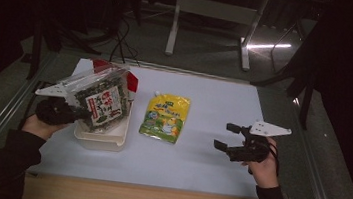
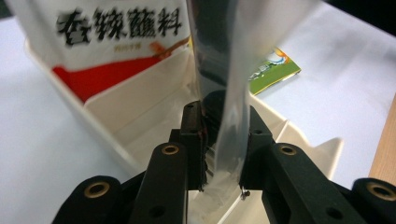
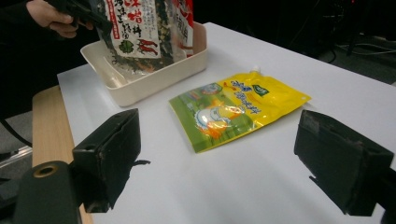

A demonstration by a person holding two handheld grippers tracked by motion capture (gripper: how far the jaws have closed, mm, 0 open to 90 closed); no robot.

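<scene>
- Left gripper (image 1: 75, 110) at the left of the counter (image 1: 207, 168): jaws clamped on the clear edge of the seaweed snack bag (image 1: 101, 100).
- Left gripper view: the bag's transparent edge strip (image 2: 231, 140) runs up between the two black jaws, pinched from both sides; the bag rises above them.
- Seaweed snack bag hangs tilted over the cream tray (image 1: 104, 139), lower end down inside it; whether it touches the tray floor, cannot tell.
- A red-and-white packet (image 1: 131, 82) stands in the tray's far end, just behind the held bag.
- Yellow-green spout pouch (image 1: 165, 117) lies flat on the counter just right of the tray, apart from it, between the two grippers.
- Right gripper (image 1: 227, 140) at the right of the counter, held in the right hand (image 1: 265, 165): jaws wide apart, nothing between them.
- Right gripper view: the pouch (image 3: 238, 107) lies ahead of the spread jaws, not touched; tray (image 3: 149, 81) and held bag (image 3: 140, 32) farther off at upper left.
</scene>
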